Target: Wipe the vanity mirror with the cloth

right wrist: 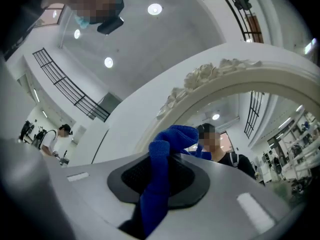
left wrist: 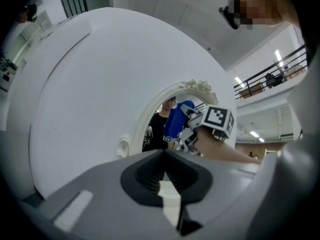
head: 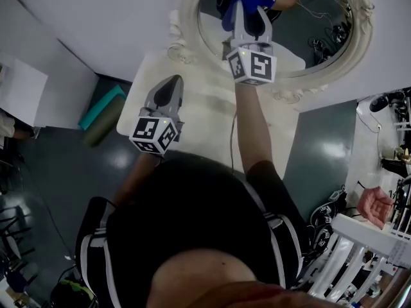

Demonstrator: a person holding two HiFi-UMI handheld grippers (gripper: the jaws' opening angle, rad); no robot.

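White wall (head: 96,18) across the back, and against it stands the pale cream worktop (head: 199,124). On it sits the vanity mirror (head: 308,37): an oval glass in a thick cream frame, carved with scrolls and topped by a flowery crest that the right gripper view catches close up. The glass reflects ceiling lights, dark railings and a person in a black top.

Up goes the right claw (head: 249,8), the forearm stretched over the worktop. Its tips are at the upper left part of the glass, and it's clamped on the cloth (right wrist: 157,184). In the right gripper view the two dark ribbed pads pinch the fabric between them. One bunched end pokes out past the tips toward the mirror and the rest trails back between the grey shells.

That cloth is a deep, bright blue with a thick knitted or looped weave, folded into a soft wad. In the head view it meets its own blue reflection at the glass.

The left claw (head: 170,85) hangs low over the near left part of the worktop, well apart from the mirror. Its jaws are closed tip to tip with nothing between them.

The only print to read is on the marker cubes (head: 252,65): bold black-and-white square codes, one per face, with no letters in them.
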